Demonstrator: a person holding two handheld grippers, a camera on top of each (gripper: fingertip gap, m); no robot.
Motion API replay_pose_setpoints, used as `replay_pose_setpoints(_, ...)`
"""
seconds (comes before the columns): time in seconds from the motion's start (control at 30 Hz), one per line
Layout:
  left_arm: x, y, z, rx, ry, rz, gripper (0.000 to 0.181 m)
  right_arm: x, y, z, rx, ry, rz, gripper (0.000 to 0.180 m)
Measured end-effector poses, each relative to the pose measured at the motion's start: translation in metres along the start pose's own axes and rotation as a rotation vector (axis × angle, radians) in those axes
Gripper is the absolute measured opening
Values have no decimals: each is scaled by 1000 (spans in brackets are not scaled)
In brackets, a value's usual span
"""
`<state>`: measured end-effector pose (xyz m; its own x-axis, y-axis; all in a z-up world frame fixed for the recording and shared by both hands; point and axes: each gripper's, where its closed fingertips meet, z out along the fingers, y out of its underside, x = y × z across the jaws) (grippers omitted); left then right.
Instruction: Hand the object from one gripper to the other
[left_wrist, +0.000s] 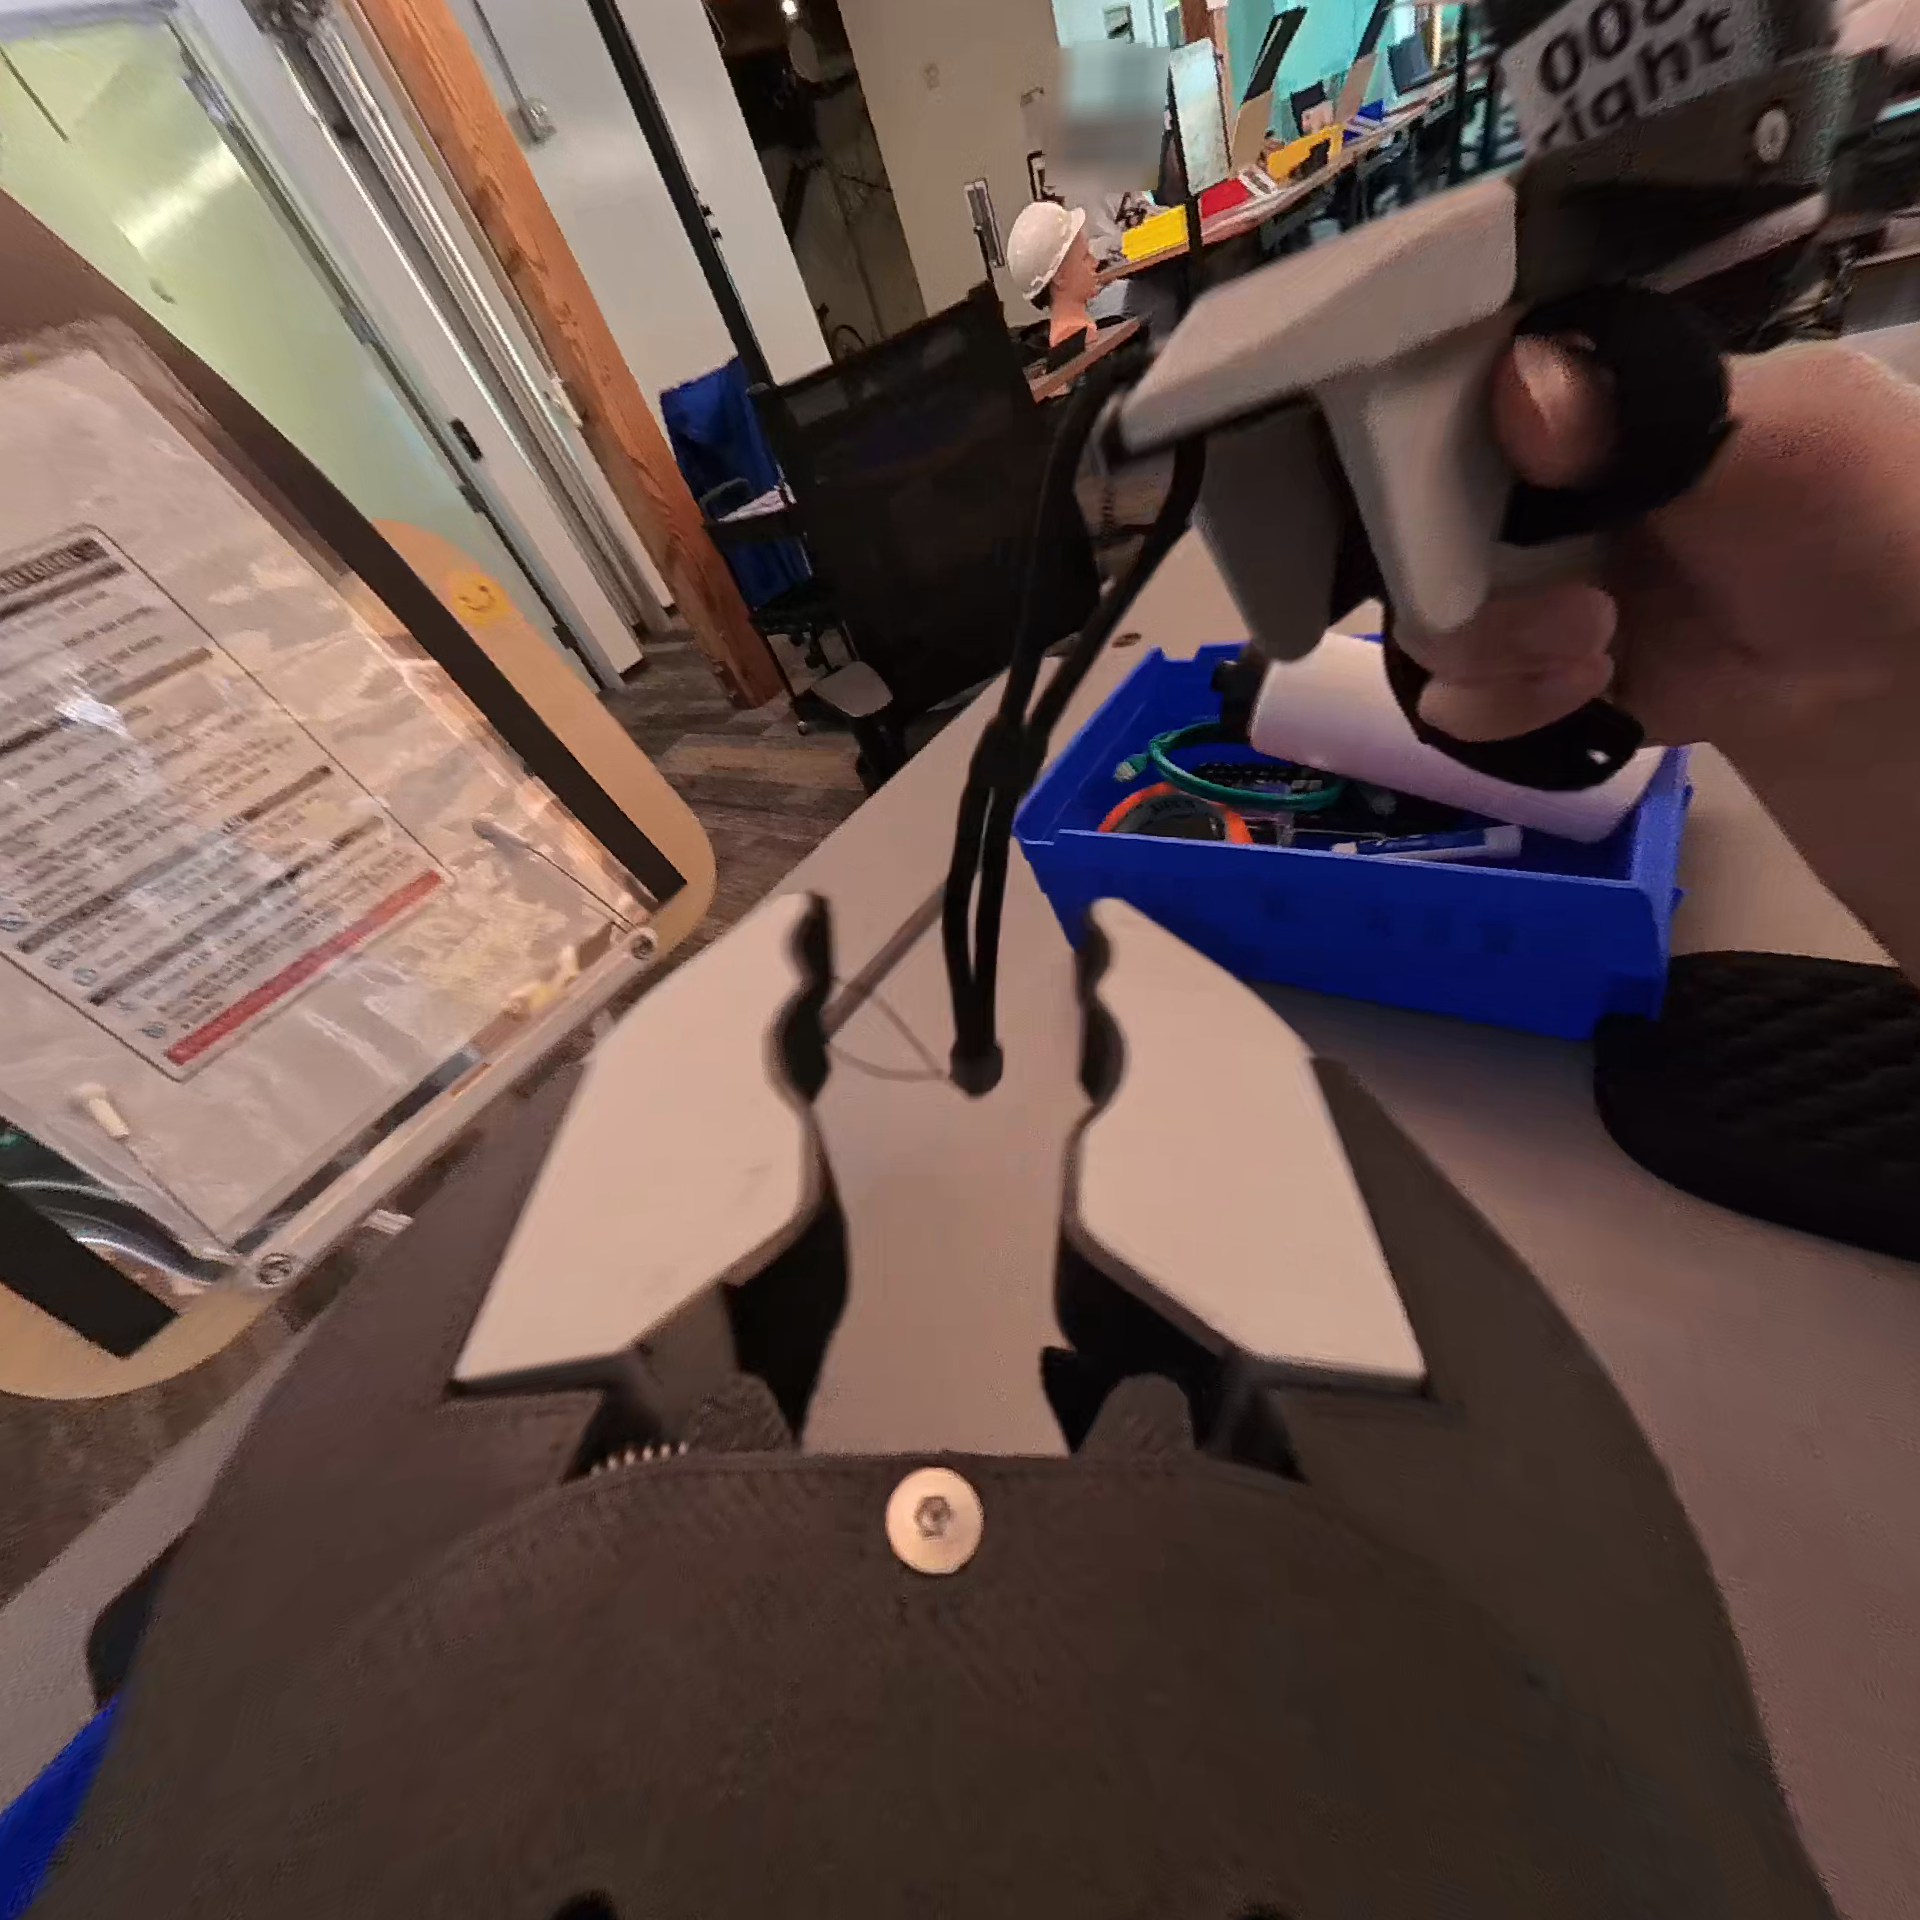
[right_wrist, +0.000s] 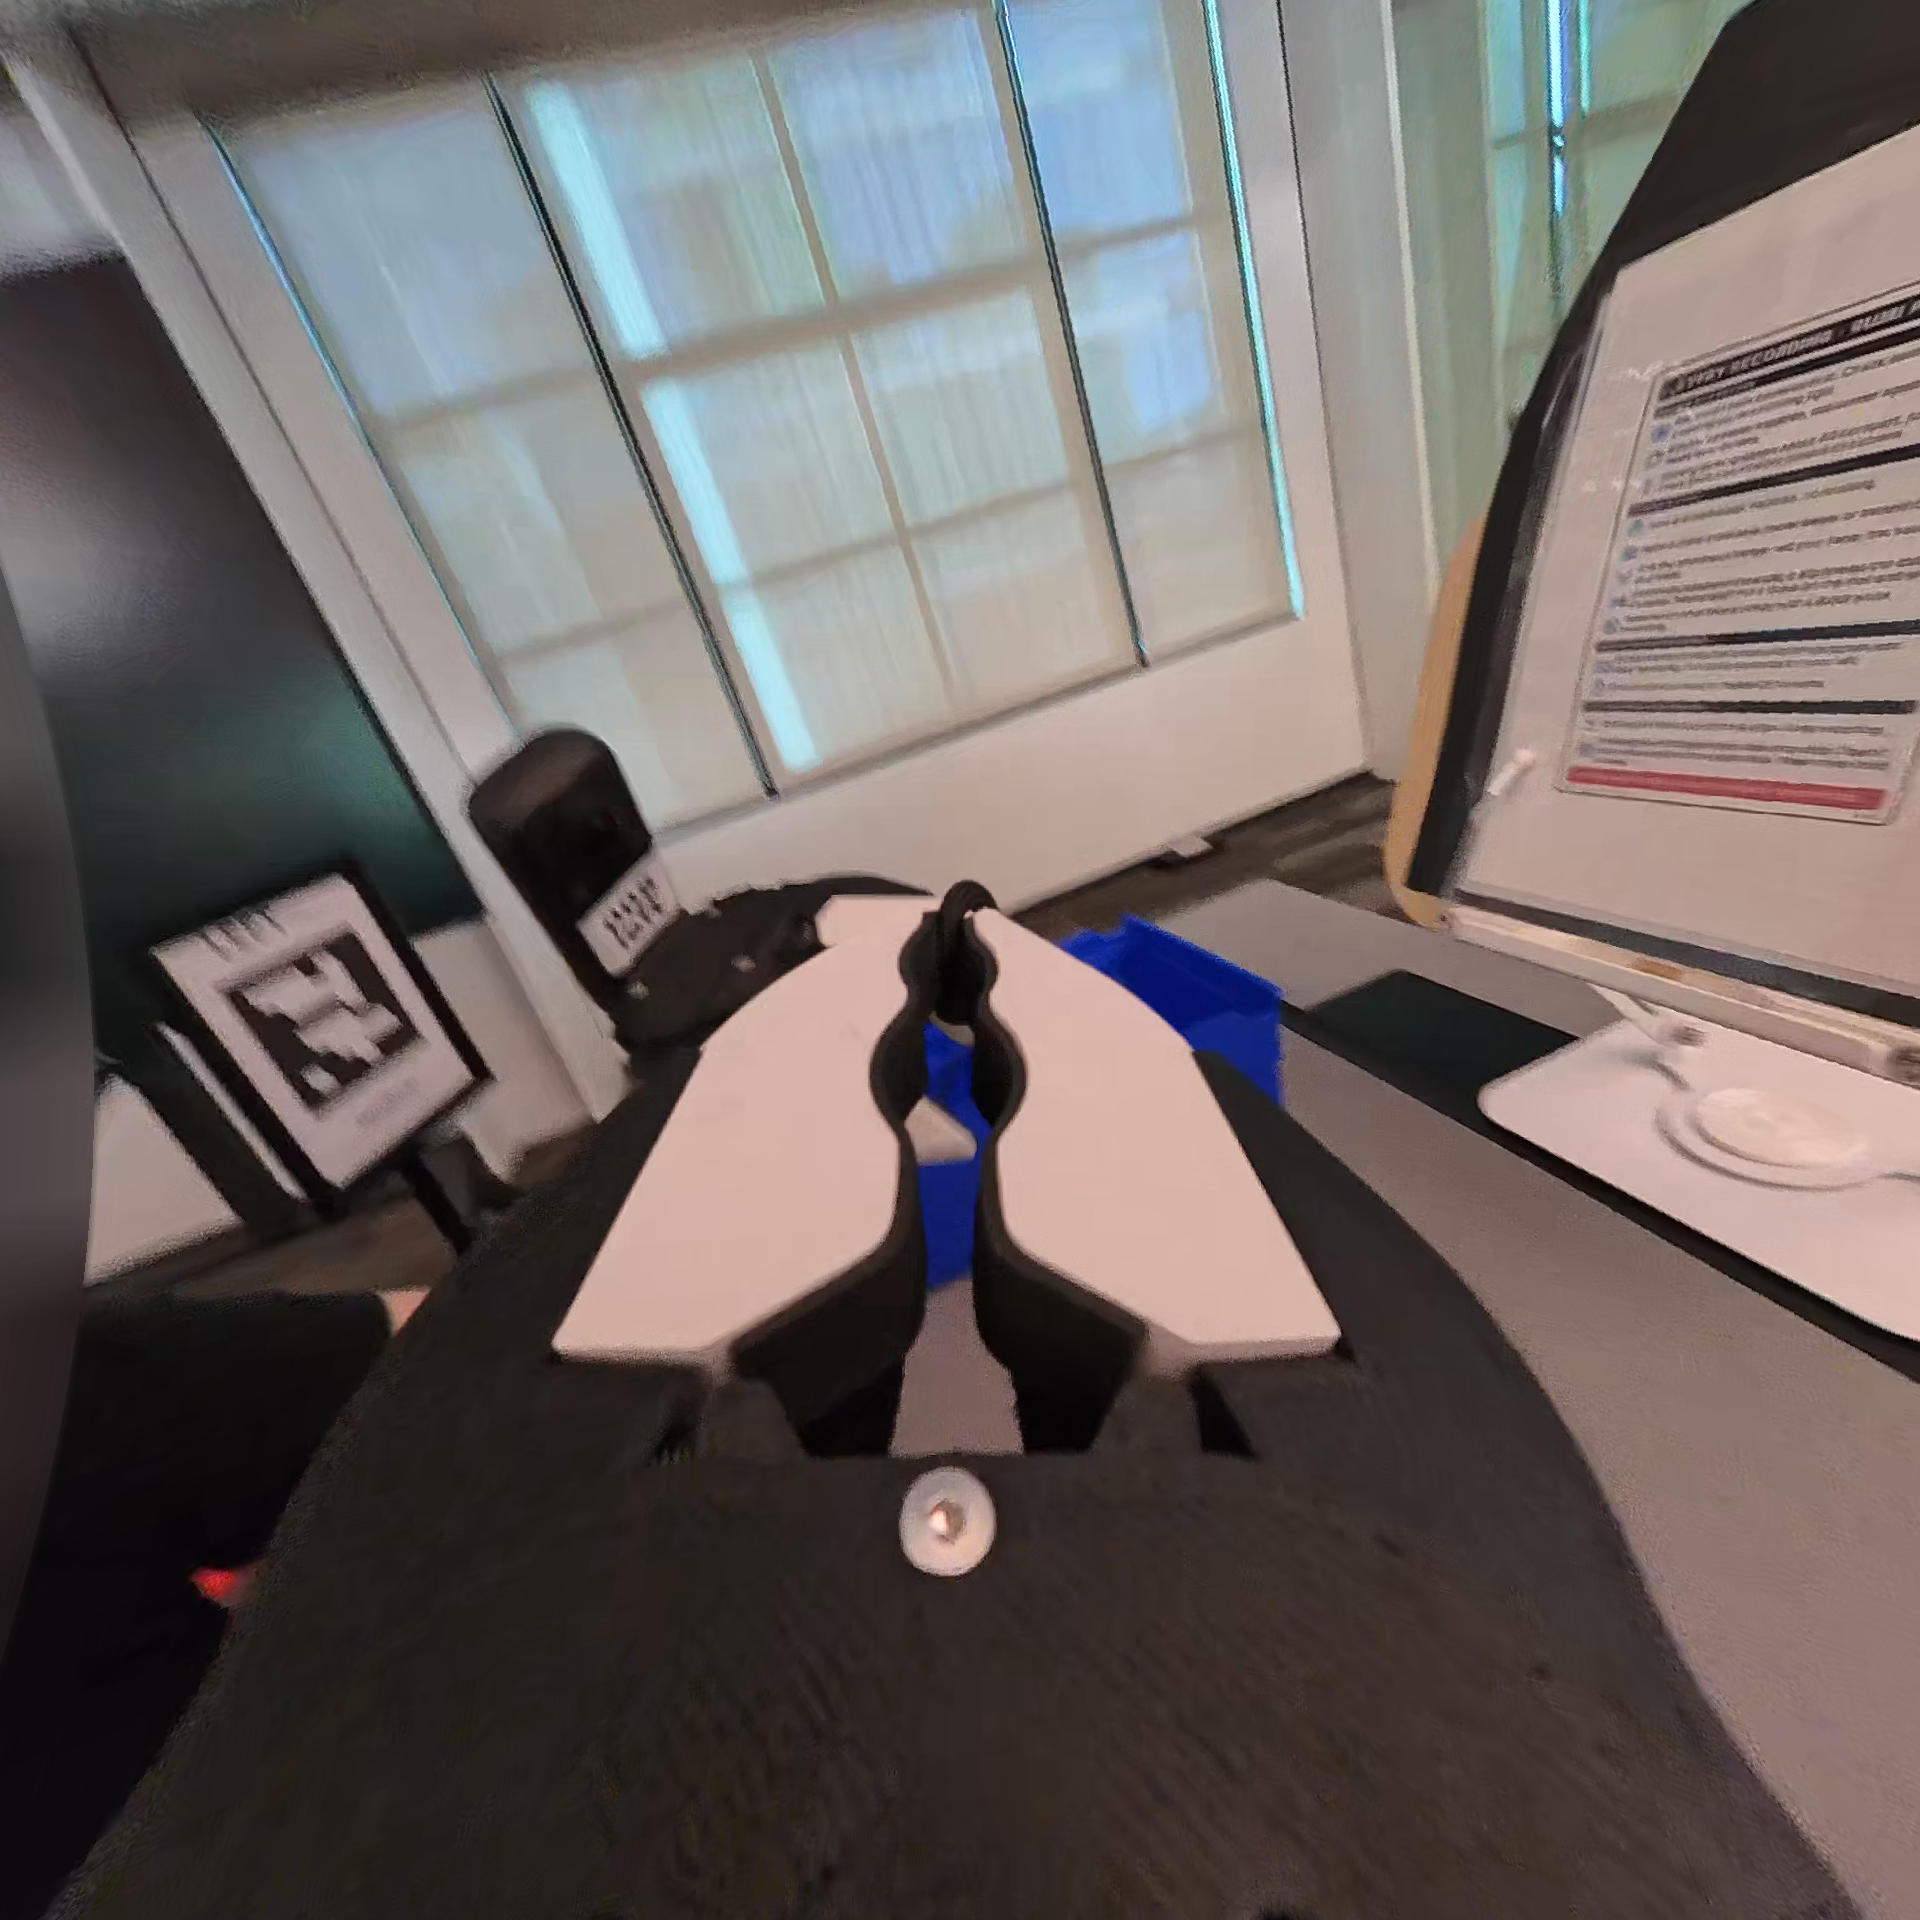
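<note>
A black cable (left_wrist: 997, 779) hangs doubled from my right gripper (left_wrist: 1120, 426), which a hand (left_wrist: 1787, 623) holds at the upper right of the left wrist view. In the right wrist view, my right gripper (right_wrist: 951, 935) is shut on the cable (right_wrist: 951, 971) at its fingertips. My left gripper (left_wrist: 956, 966) is open just above the grey table (left_wrist: 935, 1299). The cable's lower end dangles between its two fingers and touches neither.
A blue bin (left_wrist: 1351, 935) with cables, a pen and a white roll (left_wrist: 1434, 748) stands on the table behind the cable; it also shows in the right wrist view (right_wrist: 1195, 987). A black round pad (left_wrist: 1766, 1101) lies right. A framed sign (left_wrist: 260, 831) stands left.
</note>
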<state>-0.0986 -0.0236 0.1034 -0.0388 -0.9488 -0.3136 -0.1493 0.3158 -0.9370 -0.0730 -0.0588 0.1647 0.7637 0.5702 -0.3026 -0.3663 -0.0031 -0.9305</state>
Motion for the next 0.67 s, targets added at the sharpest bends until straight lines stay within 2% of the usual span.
replay_pose_setpoints(0.03,1,1,-1,-16,29,-21,59,2,-9,-7,51,-46,63,3)
replay_pose_setpoints(0.13,1,2,-7,-19,121,-94,63,13,-40,-36,234,-214,273,3)
replay_pose_setpoints(0.3,-2,1,-9,62,236,-201,51,45,-68,-80,447,-373,536,2)
replay_pose_setpoints(0.5,11,24,11,15,267,-126,43,34,-62,-73,370,-416,555,4)
replay_pose_setpoints(0.67,26,42,24,-36,412,-283,46,-10,-50,-51,225,-493,503,3)
